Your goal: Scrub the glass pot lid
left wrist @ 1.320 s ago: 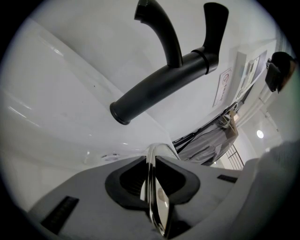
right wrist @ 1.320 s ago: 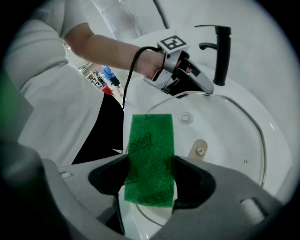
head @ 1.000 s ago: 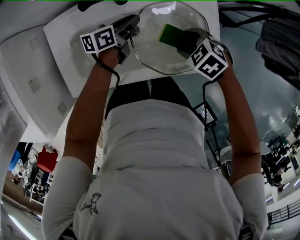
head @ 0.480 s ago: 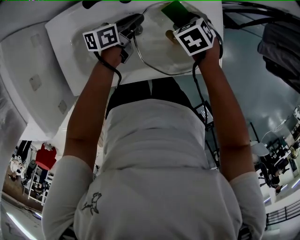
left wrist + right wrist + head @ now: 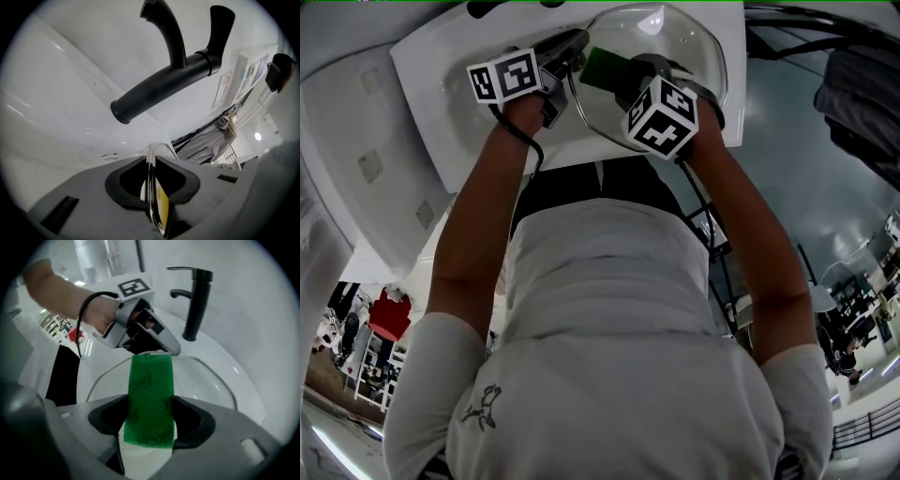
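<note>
The glass pot lid (image 5: 680, 52) hangs tilted over the white sink (image 5: 431, 112). My left gripper (image 5: 565, 58) is shut on its metal rim at the left edge. In the left gripper view the rim (image 5: 150, 201) runs edge-on between the jaws of that gripper (image 5: 151, 164). My right gripper (image 5: 614, 80) is shut on a green scrubbing sponge (image 5: 602, 66) and presses it against the lid's left part, close to the left gripper. In the right gripper view the sponge (image 5: 151, 390) stands between the jaws of the right gripper (image 5: 150, 420), with its far end near the left gripper (image 5: 157, 341) and the lid (image 5: 206, 380) beneath it.
A black faucet (image 5: 173, 79) (image 5: 193, 301) rises at the sink's far side, just beyond the lid. The white sink wall (image 5: 253, 394) curves around the lid. The person's torso fills the lower half of the head view.
The right gripper has carried the sponge across the lid, from its right side over the far edge to the left part by the left gripper. The left gripper and the lid stayed put.
</note>
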The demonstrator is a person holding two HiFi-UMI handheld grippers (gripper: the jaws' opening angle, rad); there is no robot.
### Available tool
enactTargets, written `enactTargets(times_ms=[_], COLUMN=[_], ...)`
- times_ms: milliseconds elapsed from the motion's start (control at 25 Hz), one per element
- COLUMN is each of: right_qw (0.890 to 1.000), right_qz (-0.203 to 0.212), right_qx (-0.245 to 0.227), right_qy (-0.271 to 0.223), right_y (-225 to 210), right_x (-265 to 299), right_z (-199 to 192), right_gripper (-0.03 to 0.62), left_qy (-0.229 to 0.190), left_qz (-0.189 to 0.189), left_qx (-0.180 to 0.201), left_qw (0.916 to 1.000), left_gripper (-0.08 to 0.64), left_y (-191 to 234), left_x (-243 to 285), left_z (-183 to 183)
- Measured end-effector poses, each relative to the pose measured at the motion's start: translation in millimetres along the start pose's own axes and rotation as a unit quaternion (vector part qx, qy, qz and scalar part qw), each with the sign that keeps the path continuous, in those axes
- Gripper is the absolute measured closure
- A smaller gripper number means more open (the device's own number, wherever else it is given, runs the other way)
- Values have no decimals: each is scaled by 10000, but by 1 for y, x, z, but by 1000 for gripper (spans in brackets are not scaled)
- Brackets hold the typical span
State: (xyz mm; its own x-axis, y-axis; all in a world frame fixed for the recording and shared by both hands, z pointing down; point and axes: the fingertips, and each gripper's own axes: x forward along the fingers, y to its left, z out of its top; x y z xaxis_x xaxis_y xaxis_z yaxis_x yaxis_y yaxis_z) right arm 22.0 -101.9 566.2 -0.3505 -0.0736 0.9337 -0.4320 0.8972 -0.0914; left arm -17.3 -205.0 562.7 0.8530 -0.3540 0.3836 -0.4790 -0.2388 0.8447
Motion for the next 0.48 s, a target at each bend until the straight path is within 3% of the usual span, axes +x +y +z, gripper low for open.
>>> enactTargets(times_ms=[80, 200, 320, 480], right_qw=[9992, 9968, 9946, 9954], right_qz=[-29, -469, -812, -845], right_qx=[-393, -574, -357, -57], right_qy=[115, 313, 547, 457], right_y=[-3, -49, -93, -92], right_x=[-6, -22, -35, -39], right_z=[-12, -34, -62, -75], right_gripper=[301, 301, 301, 301], left_qy=[44, 44, 18, 24], left_qz=[0, 12, 28, 24], left_qx=[29, 48, 52, 62], left_qw=[10000, 10000, 10000, 10000], left_gripper=[502, 502, 502, 502], left_y=[0, 0, 1, 1], left_x=[1, 0, -1, 1], left_z=[-1, -1, -1, -1])
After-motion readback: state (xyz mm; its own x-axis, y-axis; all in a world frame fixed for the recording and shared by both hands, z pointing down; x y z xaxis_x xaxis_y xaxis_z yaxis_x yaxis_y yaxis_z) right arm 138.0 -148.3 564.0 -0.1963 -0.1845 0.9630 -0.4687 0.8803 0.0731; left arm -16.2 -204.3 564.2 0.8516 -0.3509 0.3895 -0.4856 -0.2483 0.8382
